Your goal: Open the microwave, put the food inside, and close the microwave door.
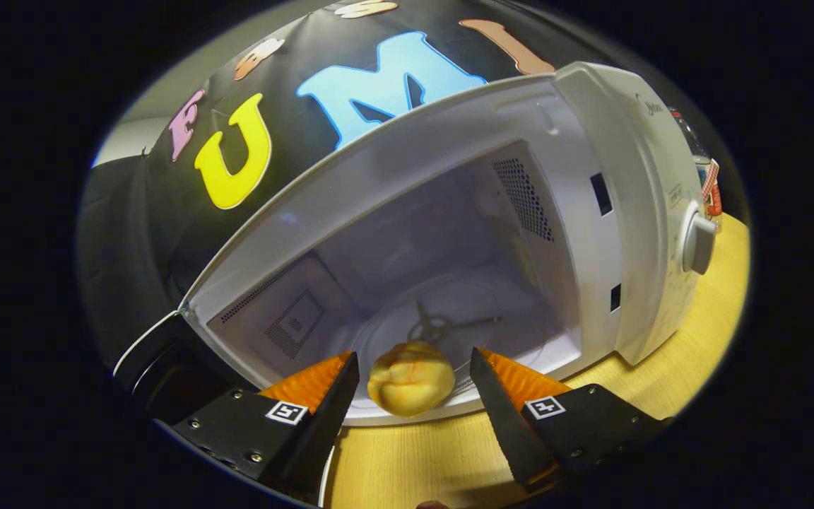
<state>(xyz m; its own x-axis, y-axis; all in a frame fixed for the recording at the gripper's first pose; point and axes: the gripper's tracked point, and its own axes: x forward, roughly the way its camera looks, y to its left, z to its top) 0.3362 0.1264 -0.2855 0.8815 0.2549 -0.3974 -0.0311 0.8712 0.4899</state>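
Note:
The white microwave (pixel 633 177) stands on a wooden table (pixel 435 459) with its dark door (pixel 160 360) swung wide to the left, so the cavity is exposed. Inside lies a glass turntable (pixel 478 297). A pale yellow, bun-like piece of food (pixel 410 387) rests at the front of the cavity, on the near rim of the turntable. My gripper (pixel 414 355) is open, with one finger on each side of the food. A narrow gap shows on both sides, and neither finger presses on it.
A round control knob (pixel 698 244) sticks out of the microwave's right-hand panel. Behind that side stands a bottle (pixel 709 180) with a red label. The open door blocks the room to the left of the fingers. Bare tabletop lies below and to the right.

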